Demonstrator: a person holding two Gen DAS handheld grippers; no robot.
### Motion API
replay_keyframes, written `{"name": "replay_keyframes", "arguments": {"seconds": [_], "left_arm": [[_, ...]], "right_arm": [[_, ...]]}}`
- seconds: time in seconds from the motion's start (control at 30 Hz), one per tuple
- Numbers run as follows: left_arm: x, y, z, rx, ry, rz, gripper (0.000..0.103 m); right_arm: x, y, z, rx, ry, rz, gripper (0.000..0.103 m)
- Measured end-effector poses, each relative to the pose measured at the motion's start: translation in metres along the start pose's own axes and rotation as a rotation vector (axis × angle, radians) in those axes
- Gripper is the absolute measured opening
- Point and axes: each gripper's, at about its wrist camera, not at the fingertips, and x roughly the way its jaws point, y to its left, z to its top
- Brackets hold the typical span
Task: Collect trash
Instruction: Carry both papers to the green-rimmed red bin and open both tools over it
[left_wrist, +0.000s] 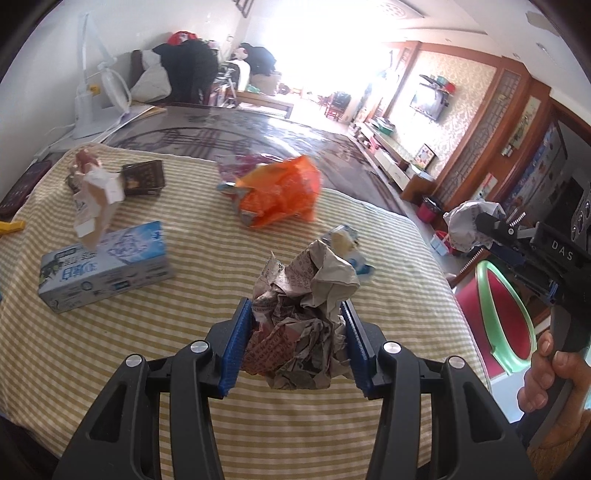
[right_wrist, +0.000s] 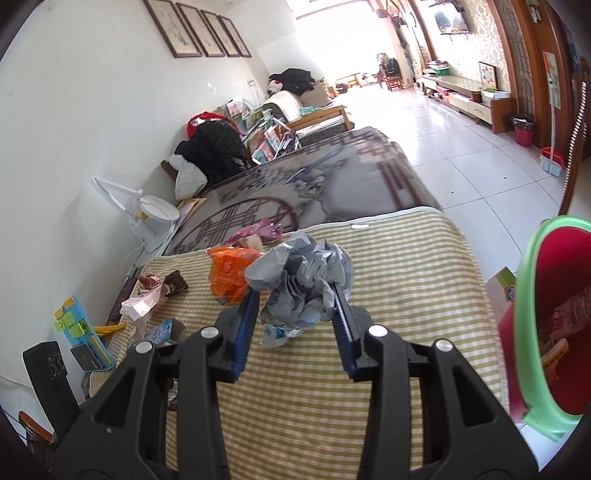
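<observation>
My left gripper (left_wrist: 295, 314) is shut on a crumpled ball of newspaper (left_wrist: 306, 306), held above the striped cloth (left_wrist: 184, 350). My right gripper (right_wrist: 293, 295) is shut on a crumpled wad of pale grey-blue paper (right_wrist: 303, 280); in the left wrist view that right gripper (left_wrist: 480, 225) shows at the right edge with the pale paper wad (left_wrist: 463, 225) in it, beside a person's hand (left_wrist: 546, 380). A red bin with a green rim (right_wrist: 546, 321) stands off the table's right edge, also seen as the bin (left_wrist: 502, 317) below the right gripper.
On the cloth lie an orange plastic bag (left_wrist: 280, 194), a blue-white carton (left_wrist: 107, 266), a torn pink-white box (left_wrist: 96, 199), a dark packet (left_wrist: 144, 177) and a small blue-white wrapper (left_wrist: 351, 243). A white desk lamp (right_wrist: 151, 214) stands by the wall.
</observation>
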Motion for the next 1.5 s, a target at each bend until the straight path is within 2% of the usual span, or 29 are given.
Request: {"name": "replay_keyframes", "arguments": {"seconds": [0.53, 0.73, 0.8, 0.9, 1.1, 1.13, 1.27, 1.33, 1.4, 1.5], "left_arm": [[0.004, -0.04, -0.007, 0.073, 0.031, -0.033, 0.046], [0.006, -0.047, -0.007, 0.082, 0.035, -0.04, 0.046], [0.006, -0.047, -0.007, 0.079, 0.036, -0.043, 0.046], [0.007, -0.048, -0.007, 0.078, 0.038, -0.05, 0.046], [0.011, -0.06, -0.006, 0.09, 0.042, -0.084, 0.046], [0.012, -0.064, -0.005, 0.093, 0.043, -0.095, 0.046], [0.013, -0.083, -0.003, 0.114, 0.042, -0.143, 0.046], [0.015, -0.096, -0.001, 0.13, 0.042, -0.171, 0.046], [0.017, -0.11, 0.001, 0.146, 0.043, -0.198, 0.046], [0.022, -0.13, 0.003, 0.165, 0.05, -0.247, 0.046]], "right_arm": [[-0.046, -0.052, 0.005, 0.057, -0.091, -0.104, 0.038], [-0.066, -0.073, 0.009, 0.089, -0.143, -0.21, 0.039], [-0.07, -0.085, 0.008, 0.114, -0.142, -0.271, 0.039], [-0.075, -0.099, 0.006, 0.153, -0.145, -0.29, 0.039], [-0.077, -0.117, 0.004, 0.186, -0.123, -0.405, 0.039], [-0.076, -0.119, 0.003, 0.198, -0.121, -0.413, 0.046], [-0.084, -0.125, 0.001, 0.238, -0.15, -0.438, 0.063], [-0.09, -0.124, 0.002, 0.239, -0.182, -0.466, 0.08], [-0.096, -0.125, 0.003, 0.243, -0.206, -0.491, 0.087], [-0.104, -0.132, 0.002, 0.279, -0.236, -0.519, 0.092]]}}
